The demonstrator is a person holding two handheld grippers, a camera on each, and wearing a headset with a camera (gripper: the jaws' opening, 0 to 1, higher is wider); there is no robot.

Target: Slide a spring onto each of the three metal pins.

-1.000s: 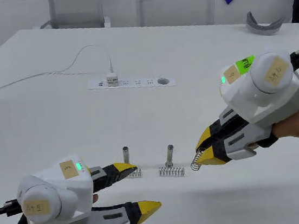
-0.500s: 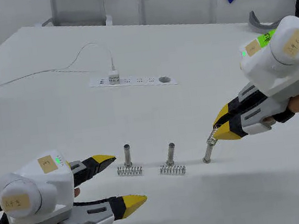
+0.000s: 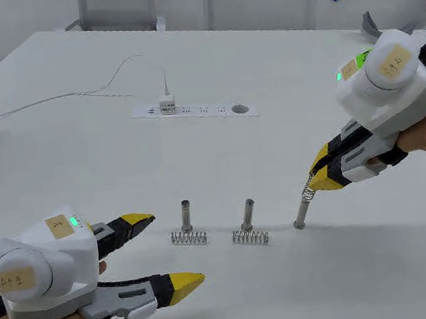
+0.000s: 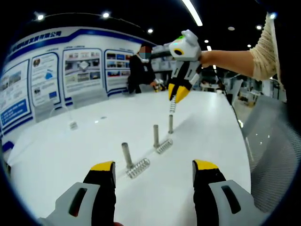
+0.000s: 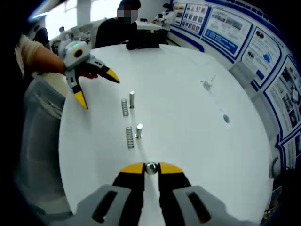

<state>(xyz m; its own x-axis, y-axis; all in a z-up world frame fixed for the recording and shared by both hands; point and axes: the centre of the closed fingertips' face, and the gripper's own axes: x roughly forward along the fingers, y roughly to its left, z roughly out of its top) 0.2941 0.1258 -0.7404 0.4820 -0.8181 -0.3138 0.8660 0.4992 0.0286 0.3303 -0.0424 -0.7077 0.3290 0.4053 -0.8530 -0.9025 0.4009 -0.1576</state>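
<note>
Head view, right gripper (image 3: pixel 314 182), spring (image 3: pixel 308 193) atop end pin (image 3: pixel 301 215), wide tabletop (image 3: pixel 381 263)

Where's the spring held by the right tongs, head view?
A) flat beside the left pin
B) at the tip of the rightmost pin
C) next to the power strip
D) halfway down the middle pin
B: the right tongs pinch the spring just at the top of the rightmost pin, while the other two springs lie flat on the table.
</note>
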